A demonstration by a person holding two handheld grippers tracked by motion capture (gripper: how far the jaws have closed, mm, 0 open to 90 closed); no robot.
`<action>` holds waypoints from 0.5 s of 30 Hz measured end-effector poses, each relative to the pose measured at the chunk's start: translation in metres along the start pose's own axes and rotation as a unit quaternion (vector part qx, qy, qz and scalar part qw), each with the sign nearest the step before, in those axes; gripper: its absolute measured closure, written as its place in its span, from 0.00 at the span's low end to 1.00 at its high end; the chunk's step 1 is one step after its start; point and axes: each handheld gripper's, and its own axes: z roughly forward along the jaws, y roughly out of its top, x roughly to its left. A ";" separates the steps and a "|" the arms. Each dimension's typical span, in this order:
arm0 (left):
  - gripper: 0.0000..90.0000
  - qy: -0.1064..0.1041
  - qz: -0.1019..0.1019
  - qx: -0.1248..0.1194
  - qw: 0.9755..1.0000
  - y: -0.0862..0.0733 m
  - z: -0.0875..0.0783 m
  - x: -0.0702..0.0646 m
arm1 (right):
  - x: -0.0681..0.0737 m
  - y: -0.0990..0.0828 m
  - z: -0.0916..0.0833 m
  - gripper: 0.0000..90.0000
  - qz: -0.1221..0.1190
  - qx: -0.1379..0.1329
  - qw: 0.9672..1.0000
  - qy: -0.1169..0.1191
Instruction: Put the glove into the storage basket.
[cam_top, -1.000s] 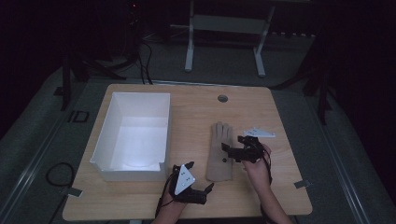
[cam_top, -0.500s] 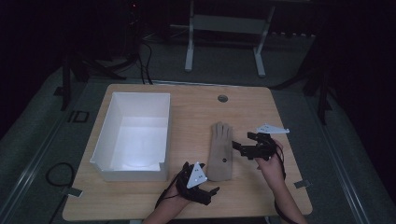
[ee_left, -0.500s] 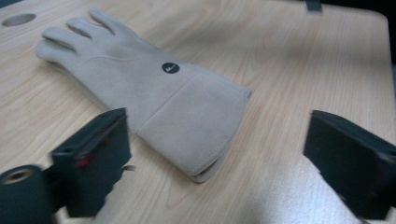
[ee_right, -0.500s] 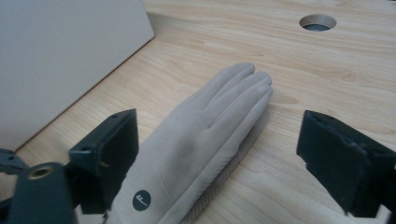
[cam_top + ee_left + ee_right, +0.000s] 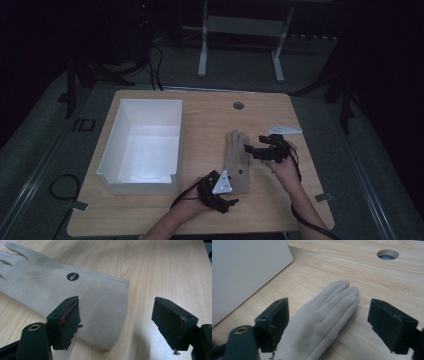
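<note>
Left gripper (image 5: 226,196) at six o'clock on the tabletop (image 5: 210,120), jaws apart and just closing, cuff of the beige glove (image 5: 237,160) between them, unpinched. Right gripper (image 5: 252,149) at three o'clock of the glove, jaws wide, just narrowing, straddling the fingers untouched.

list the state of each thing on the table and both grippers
glove: lying flat on the table, fingers pointing away from the person, not gripped
white box: open-topped, upright, nothing visible inside
left gripper: open, has just been closing, cuff edge between its fingers untouched
right gripper: open, straddling the glove's finger end
</note>
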 end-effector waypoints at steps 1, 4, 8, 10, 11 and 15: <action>0.28 -0.004 0.000 0.001 1.000 0.001 0.001 0.002 | -0.001 0.001 0.004 0.20 0.003 0.003 1.000 -0.002; 0.32 -0.014 -0.001 0.002 1.000 0.002 0.004 0.004 | -0.005 0.000 0.018 0.23 0.010 0.011 1.000 -0.005; 0.34 -0.017 -0.009 0.005 1.000 0.003 0.008 0.006 | -0.010 -0.007 0.036 0.27 0.011 0.027 1.000 -0.010; 0.36 -0.020 -0.013 0.003 1.000 0.003 0.010 0.006 | -0.014 -0.010 0.044 0.31 0.023 0.032 0.999 -0.014; 0.37 -0.019 -0.014 0.003 1.000 0.003 0.011 0.006 | -0.016 -0.011 0.048 0.31 0.029 0.034 0.999 -0.011; 0.37 -0.022 -0.025 0.004 0.999 0.001 0.012 0.008 | -0.021 -0.016 0.063 0.31 0.039 0.050 0.998 -0.009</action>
